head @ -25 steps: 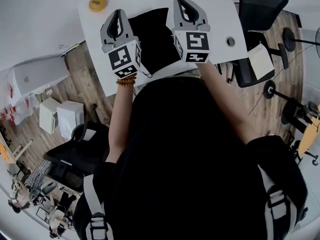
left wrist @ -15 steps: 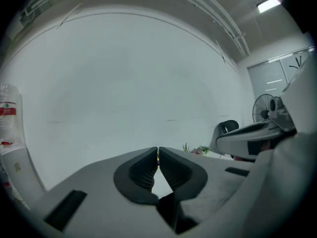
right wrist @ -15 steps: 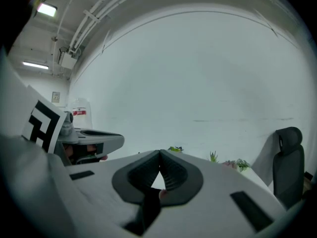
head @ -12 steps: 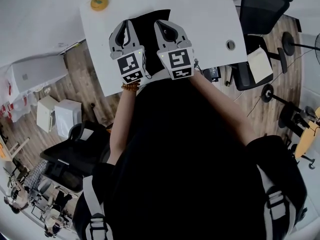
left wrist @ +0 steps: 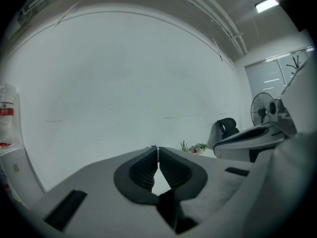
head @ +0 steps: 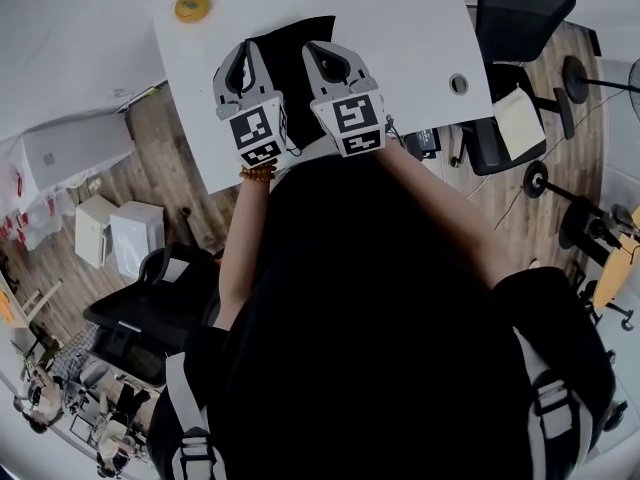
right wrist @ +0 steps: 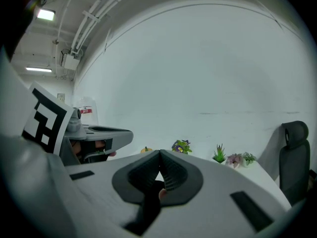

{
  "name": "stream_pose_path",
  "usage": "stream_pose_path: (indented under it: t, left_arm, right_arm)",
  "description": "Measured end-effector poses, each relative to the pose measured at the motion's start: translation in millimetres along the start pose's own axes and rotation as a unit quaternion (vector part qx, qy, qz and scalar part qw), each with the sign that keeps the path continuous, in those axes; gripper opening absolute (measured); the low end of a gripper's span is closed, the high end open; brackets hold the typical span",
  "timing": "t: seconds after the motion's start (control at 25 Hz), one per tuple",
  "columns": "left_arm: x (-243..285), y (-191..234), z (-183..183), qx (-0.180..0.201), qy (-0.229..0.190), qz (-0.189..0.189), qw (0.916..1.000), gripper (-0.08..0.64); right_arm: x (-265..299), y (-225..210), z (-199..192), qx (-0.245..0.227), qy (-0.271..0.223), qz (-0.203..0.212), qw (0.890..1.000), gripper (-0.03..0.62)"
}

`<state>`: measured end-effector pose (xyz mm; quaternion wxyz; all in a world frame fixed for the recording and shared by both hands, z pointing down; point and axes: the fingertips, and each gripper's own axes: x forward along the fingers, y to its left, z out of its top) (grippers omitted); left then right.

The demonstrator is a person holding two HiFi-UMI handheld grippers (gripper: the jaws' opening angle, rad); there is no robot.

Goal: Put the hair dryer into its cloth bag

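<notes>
Over the near edge of the white table [head: 420, 28], my left gripper [head: 244, 50] hovers, jaws pressed together, empty. Between and beneath both grippers the flat black cloth bag [head: 292, 56] lies on the table. My right gripper [head: 318, 50] is likewise closed, empty. I cannot make out the hair dryer.

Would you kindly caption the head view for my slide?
Left gripper and right gripper, jaws shut, over black bag on white table.
</notes>
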<state>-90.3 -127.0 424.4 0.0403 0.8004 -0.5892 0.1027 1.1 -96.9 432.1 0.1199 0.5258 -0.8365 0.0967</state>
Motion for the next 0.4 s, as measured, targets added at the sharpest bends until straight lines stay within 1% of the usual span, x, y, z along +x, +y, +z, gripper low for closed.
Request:
stream_pose_path:
  t: [0.4]
  left_arm:
    - [1.1, -3.1, -9.0, 0.003, 0.014, -0.003, 0.9999, 0.029]
  right_arm:
    - [2.3, -1.3, -8.0, 0.015, 0.008, 0.01, 1.0, 0.029]
